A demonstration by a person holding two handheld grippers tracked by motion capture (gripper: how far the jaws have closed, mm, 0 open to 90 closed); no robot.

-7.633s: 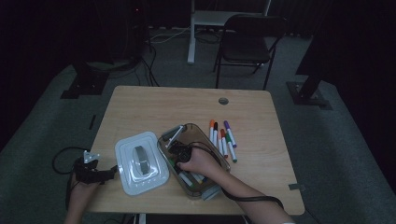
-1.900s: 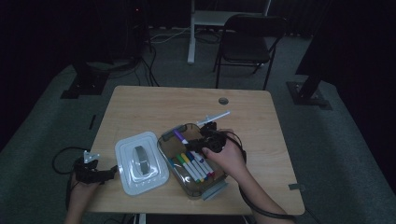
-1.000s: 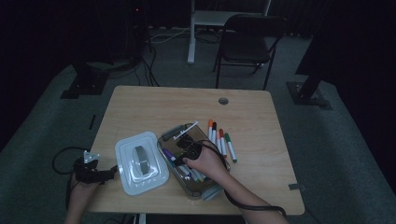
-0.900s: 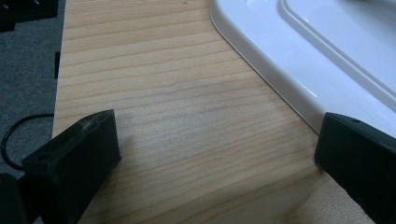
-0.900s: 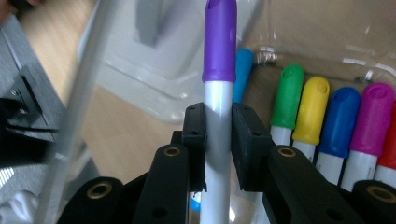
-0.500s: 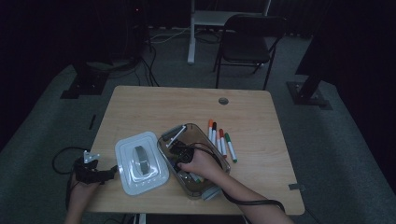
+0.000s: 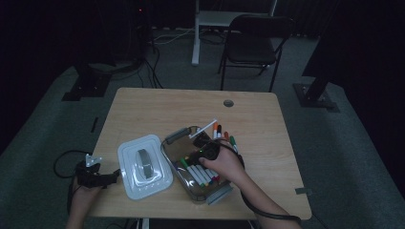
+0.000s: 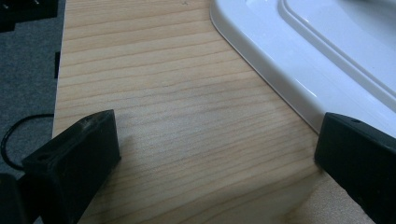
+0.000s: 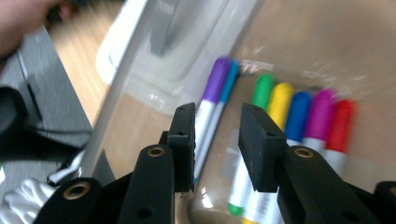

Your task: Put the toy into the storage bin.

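While my left hand (image 7: 85, 191) rests at the bench's near left corner just as it did half a second ago, my right hand (image 7: 220, 163) has lifted a little over the clear container (image 7: 177, 135). The fingers of my right gripper (image 9: 215, 140) have just been opening; they stand a short way apart with nothing pinched between them. Through the gap I look down on the markers (image 9: 285, 121) lying side by side in the container: purple, teal, green, yellow, blue, magenta and red caps in a row. In the high view those markers (image 7: 197, 172) sit in the container's middle, more of them than the earliest frame showed there, when my hand covered most of the box.

Out on the bench (image 7: 157, 109), just beyond my right hand, three loose markers (image 7: 224, 136) lie beside the container, where a second ago I count four. A white marker (image 7: 204, 129) leans over the container's far rim.

My left gripper (image 8: 219, 154) has its fingers spread wide over bare wood, holding nothing, with the white lid (image 8: 327, 60) just beside its right finger. The lid (image 7: 144, 165) lies flat to the left of the container, unmoved.
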